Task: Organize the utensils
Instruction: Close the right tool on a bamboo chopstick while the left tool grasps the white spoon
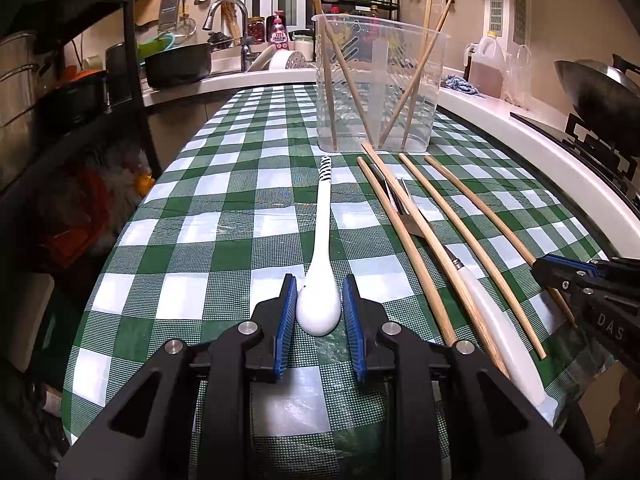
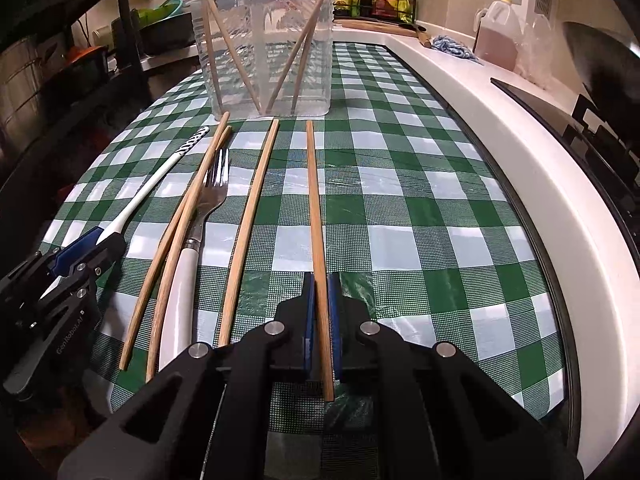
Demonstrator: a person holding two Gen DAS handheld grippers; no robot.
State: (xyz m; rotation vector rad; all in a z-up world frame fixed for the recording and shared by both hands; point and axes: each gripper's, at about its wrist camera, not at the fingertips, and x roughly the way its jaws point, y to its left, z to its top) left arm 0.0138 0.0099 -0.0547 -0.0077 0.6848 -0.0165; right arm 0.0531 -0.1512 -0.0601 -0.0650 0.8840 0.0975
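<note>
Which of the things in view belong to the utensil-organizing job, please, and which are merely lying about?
Belonging to the job:
white spoon, between the open left gripper fingers
chopstick, clamped in the right gripper
three loose chopsticks
fork
clear container holding four chopsticks

Lying about:
oil jug
blue cloth
wok
dish soap bottle

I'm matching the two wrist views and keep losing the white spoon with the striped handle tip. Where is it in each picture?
Left wrist view: white spoon lies at centre, bowl between the open pads of the left hand-held gripper, handle pointing toward the container.
Right wrist view: spoon at left, handle slanting up-right, bowel end hidden behind the left hand-held gripper.
Shared landmark: clear plastic container holding chopsticks.
</note>
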